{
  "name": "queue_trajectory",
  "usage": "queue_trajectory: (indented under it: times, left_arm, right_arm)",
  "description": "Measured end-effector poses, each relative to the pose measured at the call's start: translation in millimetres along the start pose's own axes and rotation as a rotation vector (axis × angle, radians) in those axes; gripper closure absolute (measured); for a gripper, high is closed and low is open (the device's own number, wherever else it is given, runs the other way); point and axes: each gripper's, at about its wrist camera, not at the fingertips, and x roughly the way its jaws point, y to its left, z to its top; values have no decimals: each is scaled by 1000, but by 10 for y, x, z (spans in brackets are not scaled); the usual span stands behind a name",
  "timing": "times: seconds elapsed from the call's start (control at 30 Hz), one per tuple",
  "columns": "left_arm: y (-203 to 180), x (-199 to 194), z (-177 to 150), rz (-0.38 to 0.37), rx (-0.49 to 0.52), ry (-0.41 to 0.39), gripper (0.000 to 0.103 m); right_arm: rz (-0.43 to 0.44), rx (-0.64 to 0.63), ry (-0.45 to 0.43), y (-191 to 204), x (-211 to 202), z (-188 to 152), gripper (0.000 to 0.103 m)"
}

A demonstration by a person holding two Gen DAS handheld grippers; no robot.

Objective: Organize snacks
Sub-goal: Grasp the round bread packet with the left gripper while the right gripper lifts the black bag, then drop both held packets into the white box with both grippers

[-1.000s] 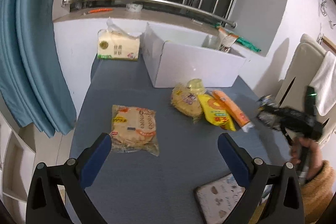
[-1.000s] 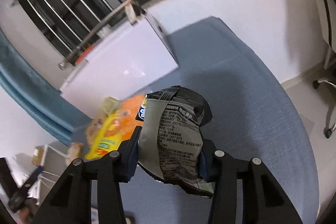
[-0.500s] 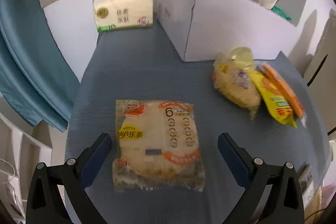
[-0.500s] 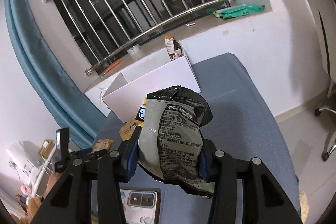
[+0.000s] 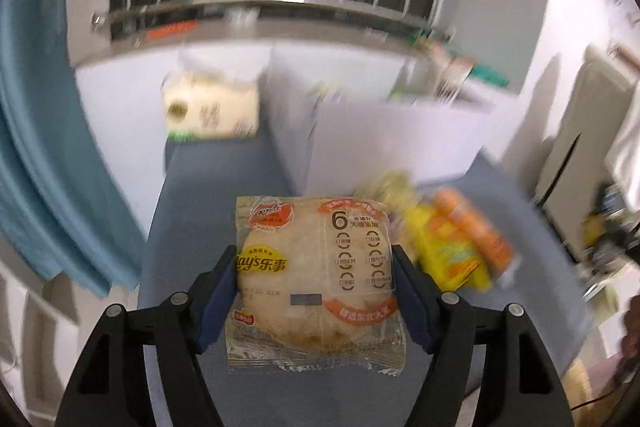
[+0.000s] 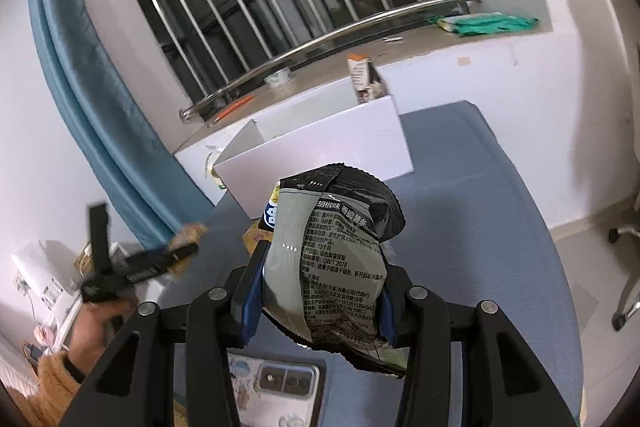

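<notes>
Carrying step: left gripper (image 5: 315,285) jaws pinched a pancake packet (image 5: 314,281), right gripper (image 6: 316,291) jaws pinched a black bag (image 6: 334,259); next, both likely needed lowering into the white box (image 6: 320,147).

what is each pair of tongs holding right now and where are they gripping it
Left tongs pinch the clear Lay's flatbread packet across its side edges, mid-length. Right tongs clamp the black-and-grey snack bag across its lower sides.

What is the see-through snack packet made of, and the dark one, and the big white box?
Lay's packet: clear glossy plastic film, apparently; the pale round snacks show through it.
Dark bag: crinkly film, probably plastic or foil-lined; it creases and has a crimped top edge.
White box: likely matte cardboard; thin flat walls, no shine.
</notes>
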Motion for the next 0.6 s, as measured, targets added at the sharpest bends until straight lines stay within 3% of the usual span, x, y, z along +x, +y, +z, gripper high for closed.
queue_trajectory:
  times: [0.27, 0.43, 0.6]
  left_arm:
    - [-291, -7, 955, -103, 15, -140, 27]
    - [-403, 393, 1544, -106, 11, -130, 27]
    - [-403, 809, 1827, -62, 16, -89, 27]
  right_arm:
    - [40, -124, -6, 276, 438, 677, 52]
    - [9, -129, 20, 271, 937, 1260, 52]
    - [-42, -144, 73, 197, 1459, 1691, 52]
